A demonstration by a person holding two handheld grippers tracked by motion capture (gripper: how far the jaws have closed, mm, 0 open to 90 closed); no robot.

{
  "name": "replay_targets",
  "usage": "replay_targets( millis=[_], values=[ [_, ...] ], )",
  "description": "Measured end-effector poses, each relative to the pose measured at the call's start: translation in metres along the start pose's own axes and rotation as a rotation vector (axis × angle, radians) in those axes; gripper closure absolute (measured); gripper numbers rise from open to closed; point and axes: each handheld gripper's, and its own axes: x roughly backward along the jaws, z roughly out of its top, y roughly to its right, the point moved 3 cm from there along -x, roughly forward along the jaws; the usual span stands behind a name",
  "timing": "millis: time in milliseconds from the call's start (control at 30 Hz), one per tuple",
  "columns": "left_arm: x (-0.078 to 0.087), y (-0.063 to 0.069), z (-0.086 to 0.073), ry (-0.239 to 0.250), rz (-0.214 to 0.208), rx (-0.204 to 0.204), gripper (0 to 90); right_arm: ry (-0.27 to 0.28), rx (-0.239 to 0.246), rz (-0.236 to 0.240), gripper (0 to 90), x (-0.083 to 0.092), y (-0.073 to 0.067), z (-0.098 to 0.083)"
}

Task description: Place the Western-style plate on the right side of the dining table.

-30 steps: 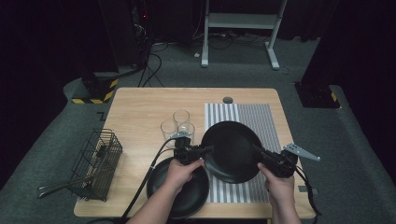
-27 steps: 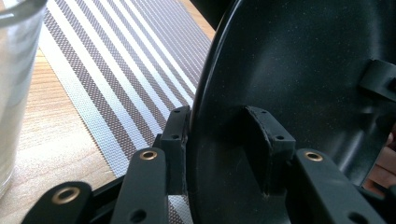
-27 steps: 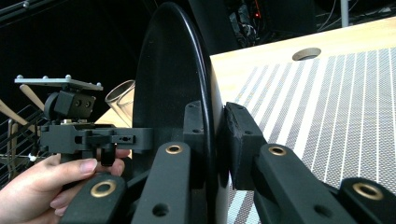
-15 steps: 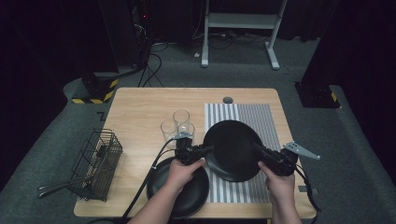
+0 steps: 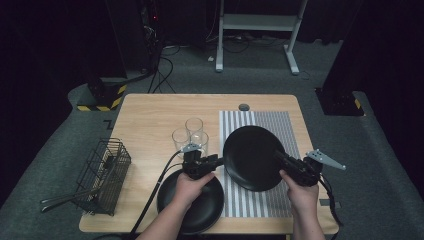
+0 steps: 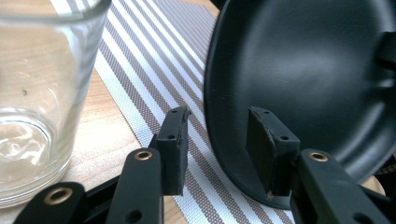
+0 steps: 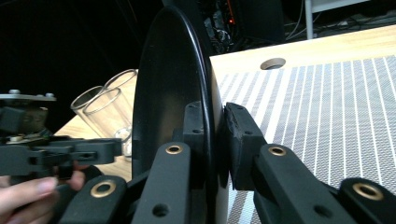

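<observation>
- The black plate [image 5: 252, 157] is held tilted above the striped mat [image 5: 280, 125], near the tabletop's right front.
- The right gripper [image 5: 285, 161] is clamped on its rim.
- The left gripper [image 5: 216, 161]'s jaws have just been opening; the rim sits loose between its pads [image 6: 175, 144].
- Three glasses [image 5: 192, 132] stand just left of it.

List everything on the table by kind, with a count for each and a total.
Black plates: 2, one held up, one flat on the table
Clear glasses: 3
Wire baskets: 1
Striped mats: 1
Total: 7
</observation>
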Motion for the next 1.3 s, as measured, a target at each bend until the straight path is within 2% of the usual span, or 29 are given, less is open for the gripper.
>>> replay_targets(
  millis=[100,233,367,533,667,767,800,833,867,900,1000,1067,1167,1300],
  values=[
    [0.008,0.004,0.001,0.016,0.009,-0.036,59.1,0.000,0.001,-0.013,79.5,-0.001,0.001,0.001],
    [0.020,0.006,-0.001,0.050,0.037,-0.103,59.1,-0.003,-0.003,-0.027,79.5,-0.004,0.003,0.002],
    [0.028,0.007,-0.002,0.062,0.053,-0.132,58.9,-0.005,-0.001,-0.038,79.5,-0.007,0.004,0.002],
    [0.057,0.009,-0.008,0.109,0.085,-0.207,58.8,-0.018,-0.002,-0.062,79.5,-0.013,0.007,0.001],
    [0.079,0.012,-0.017,0.122,0.083,-0.261,58.7,-0.032,-0.006,-0.066,79.5,-0.017,0.007,0.000],
    [0.099,0.012,-0.026,0.140,0.090,-0.281,58.7,-0.036,-0.010,-0.073,79.5,-0.018,0.007,-0.001],
    [0.099,0.012,-0.026,0.140,0.090,-0.281,58.7,-0.036,-0.010,-0.073,79.5,-0.018,0.007,-0.001],
    [0.111,0.011,-0.031,0.156,0.099,-0.297,58.5,-0.042,-0.011,-0.082,79.5,-0.019,0.007,-0.001],
    [0.117,0.010,-0.033,0.160,0.103,-0.308,58.5,-0.045,-0.012,-0.086,79.5,-0.019,0.007,-0.001],
    [0.117,0.010,-0.033,0.160,0.103,-0.308,58.4,-0.045,-0.012,-0.086,79.5,-0.019,0.007,-0.001],
    [0.137,0.007,-0.041,0.187,0.091,-0.298,58.3,-0.059,-0.018,-0.103,79.5,-0.019,0.007,-0.002],
    [0.143,0.006,-0.043,0.193,0.090,-0.297,58.0,-0.060,-0.022,-0.106,79.5,-0.019,0.007,-0.003],
    [0.149,0.002,-0.047,0.202,0.108,-0.311,57.9,-0.066,-0.030,-0.114,79.5,-0.019,0.007,-0.003],
    [0.152,-0.008,-0.052,0.202,0.112,-0.289,57.7,-0.073,-0.044,-0.128,79.6,-0.019,0.008,-0.002]
  ],
)
